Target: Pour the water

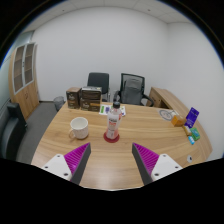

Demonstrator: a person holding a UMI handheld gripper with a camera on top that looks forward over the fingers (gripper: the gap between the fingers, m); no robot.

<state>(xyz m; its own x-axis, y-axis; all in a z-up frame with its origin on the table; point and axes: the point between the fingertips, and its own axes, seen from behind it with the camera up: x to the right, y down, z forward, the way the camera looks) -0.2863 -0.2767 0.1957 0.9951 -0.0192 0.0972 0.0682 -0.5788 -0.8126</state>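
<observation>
Even, soft indoor light, pale glare on the surface (110, 160), faint shadows, strong fisheye bending at edges, mild softness

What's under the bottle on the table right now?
The bottle stands upright on a small red coaster on the wooden table, beyond the open gripper fingers, with a white mug beside it. The coaster's middle is covered by the bottle.

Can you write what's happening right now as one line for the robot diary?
task: pour water | claw: open, empty | bottle: upright on table, beyond claw | white cup: beside bottle | step: not grasped yet
</observation>
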